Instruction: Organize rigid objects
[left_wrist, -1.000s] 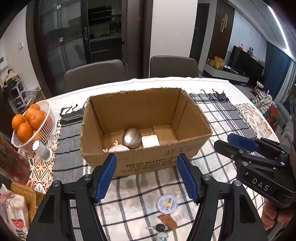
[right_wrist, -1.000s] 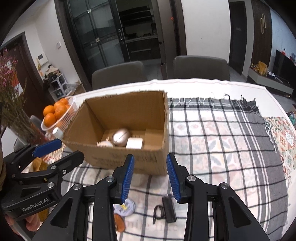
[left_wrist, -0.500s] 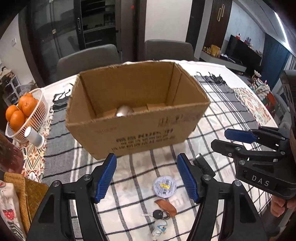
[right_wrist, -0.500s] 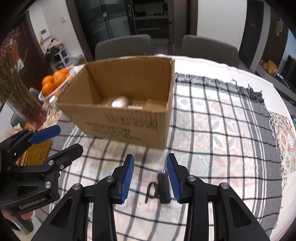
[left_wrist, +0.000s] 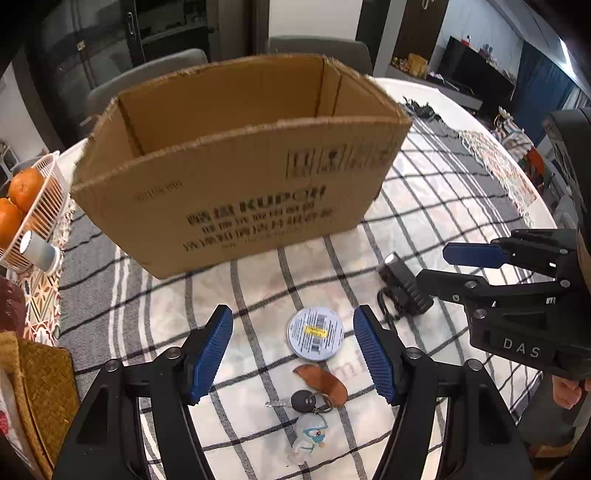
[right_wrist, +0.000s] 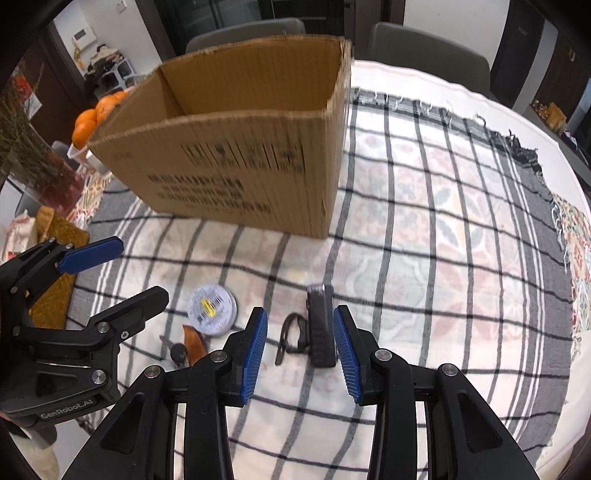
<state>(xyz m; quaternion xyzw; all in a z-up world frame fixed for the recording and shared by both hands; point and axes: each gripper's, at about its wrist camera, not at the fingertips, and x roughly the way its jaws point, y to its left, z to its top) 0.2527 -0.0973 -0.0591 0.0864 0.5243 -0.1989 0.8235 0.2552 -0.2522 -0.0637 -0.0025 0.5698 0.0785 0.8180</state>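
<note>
On the checked cloth before the box, I have my right gripper wide open and empty, the torch lying lengthwise between its fingers; my left gripper, also open and empty, frames the tin.

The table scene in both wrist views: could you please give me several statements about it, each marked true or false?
1. The left hand-held gripper is open, its fingers either side of the round tin. True.
2. The right hand-held gripper is shut on the black flashlight. False: it is open, and the flashlight lies on the cloth between its fingers.
3. The key ring lies inside the cardboard box. False: it lies on the checked cloth, in front of the box.
4. A basket of oranges stands beside the box. True.
</note>
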